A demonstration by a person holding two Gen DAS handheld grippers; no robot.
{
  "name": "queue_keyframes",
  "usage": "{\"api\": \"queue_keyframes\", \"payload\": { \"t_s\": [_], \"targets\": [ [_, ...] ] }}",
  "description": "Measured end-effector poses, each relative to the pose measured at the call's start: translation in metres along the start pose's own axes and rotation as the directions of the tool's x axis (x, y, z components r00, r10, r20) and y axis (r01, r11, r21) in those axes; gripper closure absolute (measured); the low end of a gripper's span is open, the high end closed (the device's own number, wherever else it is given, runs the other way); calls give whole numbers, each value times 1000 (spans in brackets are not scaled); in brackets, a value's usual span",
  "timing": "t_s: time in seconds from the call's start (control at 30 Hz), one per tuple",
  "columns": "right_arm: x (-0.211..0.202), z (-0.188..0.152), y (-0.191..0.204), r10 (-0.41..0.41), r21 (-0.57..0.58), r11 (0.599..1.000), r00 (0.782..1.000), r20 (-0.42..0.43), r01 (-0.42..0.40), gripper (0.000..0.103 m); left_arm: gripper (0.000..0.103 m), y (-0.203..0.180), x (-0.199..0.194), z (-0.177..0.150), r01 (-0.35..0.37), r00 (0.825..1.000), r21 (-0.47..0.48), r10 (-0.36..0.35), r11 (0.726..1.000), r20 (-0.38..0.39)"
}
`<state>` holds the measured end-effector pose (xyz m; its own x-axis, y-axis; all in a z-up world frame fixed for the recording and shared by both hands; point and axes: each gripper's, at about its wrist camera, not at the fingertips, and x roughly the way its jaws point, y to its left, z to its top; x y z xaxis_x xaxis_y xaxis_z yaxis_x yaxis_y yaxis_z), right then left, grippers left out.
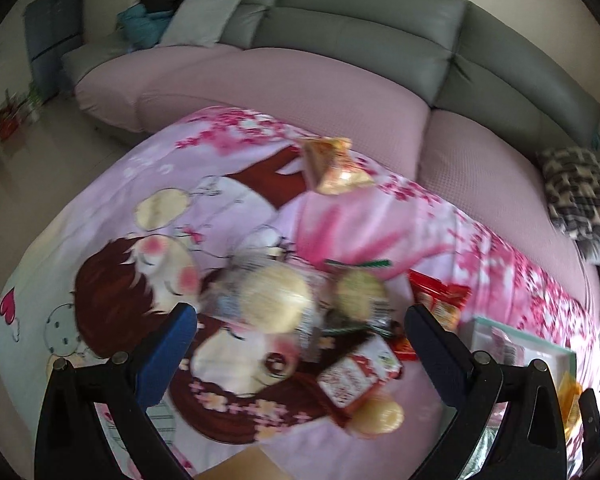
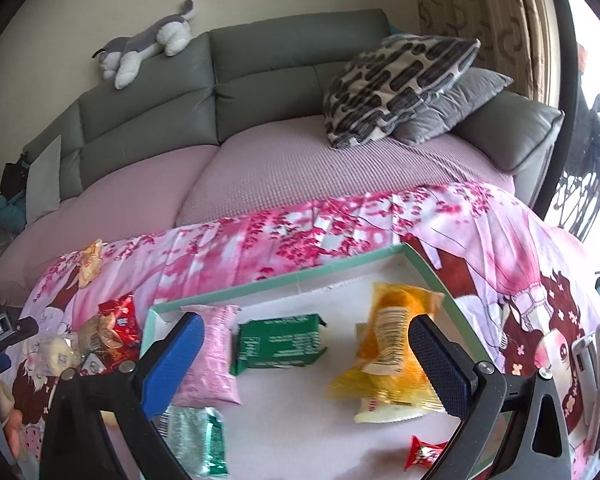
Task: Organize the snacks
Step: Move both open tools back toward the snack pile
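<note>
Both grippers are held spread, left gripper (image 1: 300, 320) over the snack pile (image 1: 320, 320) left of the tray (image 2: 284, 280), right gripper (image 2: 306, 342) above the tray, where the yellow pack (image 2: 388, 356), green pack (image 2: 280, 340) and pink pack (image 2: 214, 356) lie

Home living room: grey sofa (image 2: 260, 92), patterned cushions (image 2: 392, 92), plush toy (image 2: 148, 46), curtain (image 2: 480, 12).
</note>
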<state>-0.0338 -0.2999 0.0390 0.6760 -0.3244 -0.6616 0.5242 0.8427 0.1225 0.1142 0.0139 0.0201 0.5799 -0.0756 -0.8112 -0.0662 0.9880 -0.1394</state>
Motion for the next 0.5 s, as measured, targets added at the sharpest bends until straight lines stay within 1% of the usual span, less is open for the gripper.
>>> {"api": "queue_keyframes", "payload": {
  "t_s": [0.23,0.43,0.5],
  "targets": [
    [-3,-1,32,27,-53,998,1000,7,-26,0,0,41,-3,9,-37,999,-68,39,997,23],
    [-2,-5,61,67,-94,993,998,-1,-67,0,0,69,-8,13,-20,999,-109,23,994,29],
    [-2,-7,71,81,-113,990,997,-5,-81,0,0,80,-8,15,-17,1000,-132,19,991,14]
  ]
}}
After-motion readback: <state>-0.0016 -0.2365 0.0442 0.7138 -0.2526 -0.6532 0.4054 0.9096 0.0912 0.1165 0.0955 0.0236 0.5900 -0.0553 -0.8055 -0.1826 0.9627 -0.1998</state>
